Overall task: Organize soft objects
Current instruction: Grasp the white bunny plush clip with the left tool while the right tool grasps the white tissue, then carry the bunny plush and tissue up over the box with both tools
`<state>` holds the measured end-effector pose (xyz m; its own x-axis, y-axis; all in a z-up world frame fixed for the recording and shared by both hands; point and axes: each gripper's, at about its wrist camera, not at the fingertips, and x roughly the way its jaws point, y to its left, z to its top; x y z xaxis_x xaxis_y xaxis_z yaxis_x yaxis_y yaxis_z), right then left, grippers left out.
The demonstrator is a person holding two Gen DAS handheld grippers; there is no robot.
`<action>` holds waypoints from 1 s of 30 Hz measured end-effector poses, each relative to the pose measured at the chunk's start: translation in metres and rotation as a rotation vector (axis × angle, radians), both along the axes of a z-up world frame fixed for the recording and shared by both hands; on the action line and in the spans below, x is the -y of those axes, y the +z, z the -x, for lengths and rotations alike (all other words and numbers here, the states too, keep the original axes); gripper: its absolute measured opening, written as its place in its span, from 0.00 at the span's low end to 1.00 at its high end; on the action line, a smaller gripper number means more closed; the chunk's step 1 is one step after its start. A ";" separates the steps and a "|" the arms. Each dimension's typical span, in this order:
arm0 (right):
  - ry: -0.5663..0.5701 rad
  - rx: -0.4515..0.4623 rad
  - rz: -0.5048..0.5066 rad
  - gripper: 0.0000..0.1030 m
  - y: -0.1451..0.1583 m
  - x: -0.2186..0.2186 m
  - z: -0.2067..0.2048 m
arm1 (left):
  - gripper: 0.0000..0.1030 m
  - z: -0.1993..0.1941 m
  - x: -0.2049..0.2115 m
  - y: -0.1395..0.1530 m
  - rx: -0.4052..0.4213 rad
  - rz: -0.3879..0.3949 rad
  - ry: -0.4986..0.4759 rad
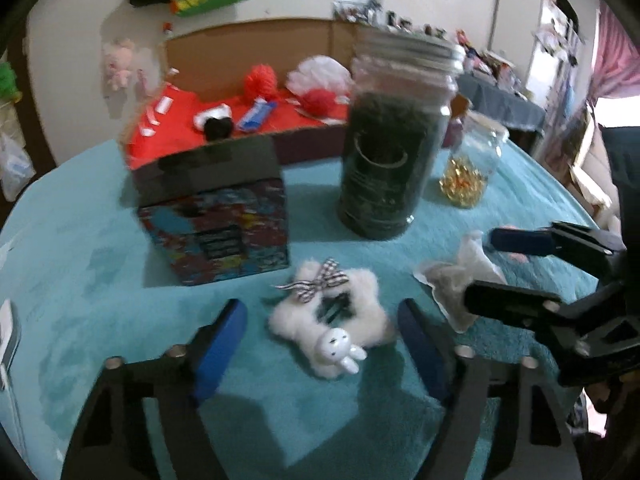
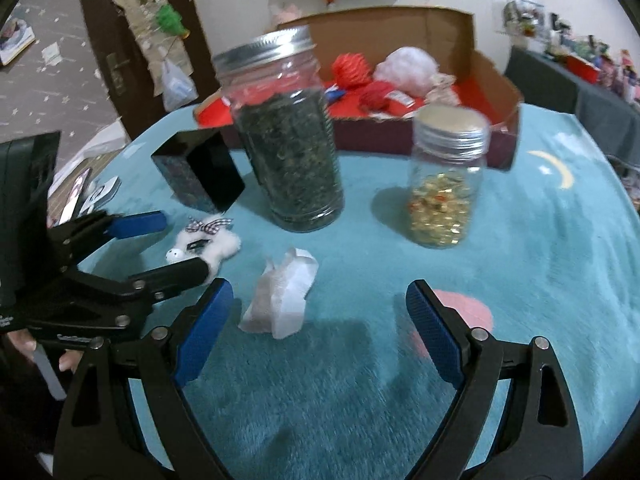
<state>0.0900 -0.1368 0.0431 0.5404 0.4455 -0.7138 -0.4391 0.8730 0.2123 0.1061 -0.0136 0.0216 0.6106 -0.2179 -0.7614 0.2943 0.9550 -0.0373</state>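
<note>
Ahead of both grippers stands a tall glass jar (image 2: 290, 136) with a ribbed metal screw lid, packed most of the way up with dark green, crumbly dried leaves. Ahead and to the right of the right gripper (image 2: 320, 320), a smaller clear jar (image 2: 446, 184) with a silver lid holds a low heap of shiny gold pieces. Behind the jars, an open cardboard box (image 1: 240, 80) with a red lining contains red pompoms, a white puffy wad and a few small packets. A dark box with a busy colourful print (image 1: 216, 216) sits ahead and left of the left gripper (image 1: 322, 328).

The left gripper's jaws are spread wide, with a fluffy white plush hair clip (image 1: 332, 320) lying between them on the teal fleece cover (image 1: 120, 280); it carries a checked ribbon bow and a glossy little rabbit head. The right gripper is likewise released and empty; a crumpled white sachet (image 2: 284, 296) lies just ahead of its left finger, and a flat pink shape (image 2: 464, 312) sits beside its right finger.
</note>
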 end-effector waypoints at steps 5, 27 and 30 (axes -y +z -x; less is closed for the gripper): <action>0.083 -0.029 -0.016 0.25 -0.004 -0.011 -0.001 | 0.57 -0.001 0.002 -0.002 0.013 0.010 -0.035; 0.031 0.033 -0.093 0.12 0.027 0.010 0.006 | 0.55 0.003 0.004 0.036 0.084 0.083 -0.091; 0.022 0.024 -0.097 0.12 0.025 0.014 0.006 | 0.55 0.004 -0.004 0.035 0.080 0.081 -0.073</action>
